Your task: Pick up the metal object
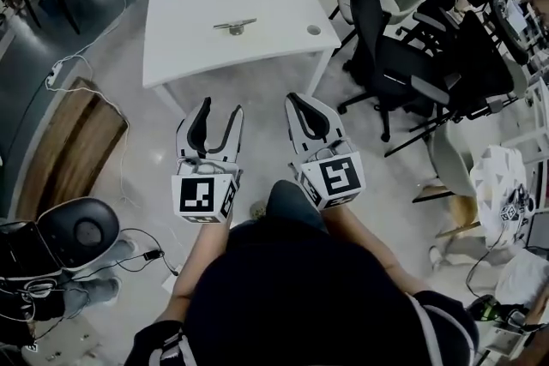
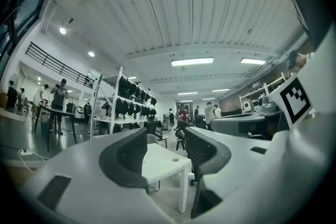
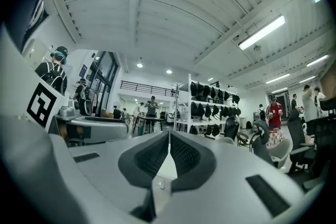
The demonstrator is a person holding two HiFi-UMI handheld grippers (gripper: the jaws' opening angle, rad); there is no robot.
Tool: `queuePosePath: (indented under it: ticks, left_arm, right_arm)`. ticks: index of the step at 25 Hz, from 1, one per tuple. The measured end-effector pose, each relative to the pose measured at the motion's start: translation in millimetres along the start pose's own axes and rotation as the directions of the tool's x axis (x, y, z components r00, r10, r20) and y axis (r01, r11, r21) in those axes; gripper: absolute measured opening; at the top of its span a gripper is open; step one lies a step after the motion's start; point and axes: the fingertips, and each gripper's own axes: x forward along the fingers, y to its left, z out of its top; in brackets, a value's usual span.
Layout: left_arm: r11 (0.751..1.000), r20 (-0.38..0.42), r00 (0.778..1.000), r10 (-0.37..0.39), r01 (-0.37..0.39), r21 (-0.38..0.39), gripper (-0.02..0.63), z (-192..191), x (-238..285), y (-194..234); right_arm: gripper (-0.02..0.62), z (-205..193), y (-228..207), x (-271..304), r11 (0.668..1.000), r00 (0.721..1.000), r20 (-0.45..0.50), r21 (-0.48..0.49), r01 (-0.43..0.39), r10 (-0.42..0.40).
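Head view, metal object (image 1: 234,27): lies on the white surface (image 1: 184,34), toward its far side, well apart from both grippers.
Left gripper (image 1: 220,109): jaws wide apart, nothing between them.
Right gripper (image 1: 296,102): jaws closed together, empty.

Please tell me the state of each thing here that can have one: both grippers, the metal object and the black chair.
left gripper: open, nothing between its jaws.
right gripper: shut, empty.
metal object: lying on the white table, apart from both grippers, not yet picked up.
black office chair: upright, nobody sitting in it.
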Motion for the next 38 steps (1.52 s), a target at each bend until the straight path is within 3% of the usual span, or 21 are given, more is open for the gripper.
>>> queuePosePath:
  ticks: [10, 23, 32, 38]
  left_arm:
    - [1.0, -0.012, 1.0, -0.013, 0.013, -0.002, 0.204, -16.3, 74.2, 36.1]
    - [0.999, -0.053, 0.998, 0.042, -0.042, -0.004, 0.204, -39.9, 252.8, 124.2]
    - [0.996, -0.112, 0.989, 0.092, -0.089, 0.027, 0.204, -84.5, 348.2, 180.3]
    - [0.996, -0.206, 0.976, 0.07, -0.058, 0.064, 0.204, -127.0, 383.4, 197.8]
  right_arm:
    - [0.028, -10.3, -41.1, 81.8, 1.0, 1.0, 0.026, 0.003, -0.01, 0.01]
    - [0.028, -24.8, -137.6, 270.1, 0.995, 0.995, 0.024, -0.021, -0.096, 0.096]
    - [0.028, -70.8, -180.9, 384.9, 0.98, 0.978, -0.059, 0.002, -0.2, 0.2]
    - [0.028, -109.4, -192.9, 419.7, 0.972, 0.962, -0.133, 0.04, -0.234, 0.237]
